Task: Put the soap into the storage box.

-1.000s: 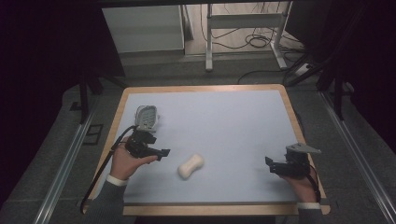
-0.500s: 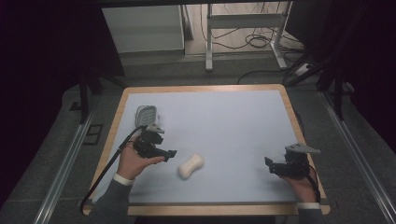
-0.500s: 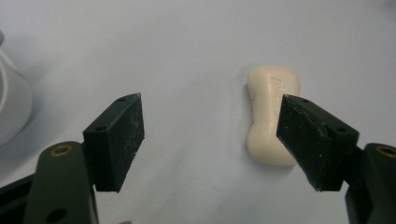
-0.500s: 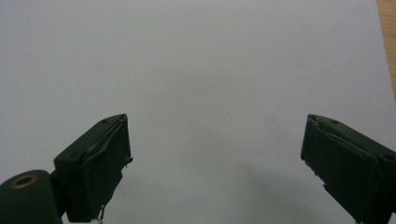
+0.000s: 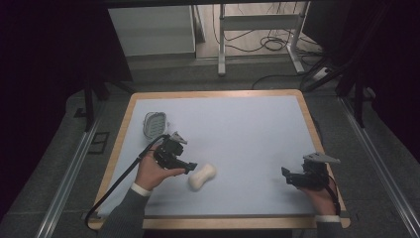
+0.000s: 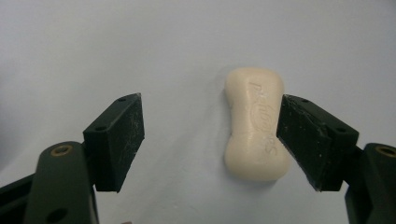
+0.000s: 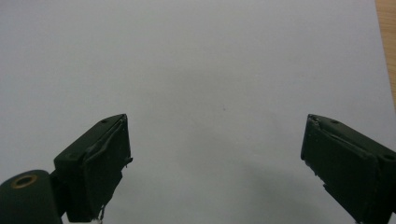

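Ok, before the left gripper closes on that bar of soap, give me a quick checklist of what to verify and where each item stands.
1. Left gripper jaws open: ok.
2. Soap bar centred between the jaws: not ok, it sits against the right-hand jaw in the left gripper view.
3. Soap lying flat on the table: ok.
4. Soap dish apart from the soap: ok.
5. Right gripper away from the soap, jaws open: ok.
6. Jaw height against the soap: cannot tell.
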Available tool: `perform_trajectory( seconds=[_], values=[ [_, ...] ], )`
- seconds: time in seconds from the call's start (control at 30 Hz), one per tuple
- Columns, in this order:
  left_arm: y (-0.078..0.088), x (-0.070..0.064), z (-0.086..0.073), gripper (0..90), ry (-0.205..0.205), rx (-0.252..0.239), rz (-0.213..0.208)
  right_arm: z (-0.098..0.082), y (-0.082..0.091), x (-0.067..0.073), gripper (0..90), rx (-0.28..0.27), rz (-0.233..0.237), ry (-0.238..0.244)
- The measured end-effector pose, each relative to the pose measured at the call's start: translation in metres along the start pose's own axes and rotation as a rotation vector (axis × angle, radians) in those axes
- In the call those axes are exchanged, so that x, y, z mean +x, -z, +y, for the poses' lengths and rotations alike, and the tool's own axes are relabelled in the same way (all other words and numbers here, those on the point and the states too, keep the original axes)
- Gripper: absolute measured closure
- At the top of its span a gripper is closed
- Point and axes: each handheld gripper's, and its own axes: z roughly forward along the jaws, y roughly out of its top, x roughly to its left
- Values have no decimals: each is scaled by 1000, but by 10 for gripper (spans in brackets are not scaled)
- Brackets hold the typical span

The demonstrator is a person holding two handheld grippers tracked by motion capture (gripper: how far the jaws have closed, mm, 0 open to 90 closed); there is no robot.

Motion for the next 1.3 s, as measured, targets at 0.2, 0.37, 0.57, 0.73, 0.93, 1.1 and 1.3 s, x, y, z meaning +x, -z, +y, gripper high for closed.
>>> perform_trajectory(
  seconds=[0.2,0.37,0.57,0.73,0.93,1.1,1.3],
  values=[
    [-8,-5,2,237,-11,21,-8,0,0,0,81,1,-1,0],
    [-17,-15,5,238,-34,46,-21,0,-1,0,81,5,0,2],
    [-25,-23,7,238,-55,75,-32,-1,-2,0,81,9,-1,3],
    [-32,-28,11,239,-68,96,-30,-1,-2,0,81,8,-1,2],
    [-45,-30,9,242,-79,145,-20,-1,-2,-1,81,8,-2,0],
    [-55,-32,7,248,-87,177,-20,-2,-2,-1,81,10,-8,4],
    [-62,-33,6,261,-89,201,-6,-2,-2,-1,81,13,-7,4]
  ],
)
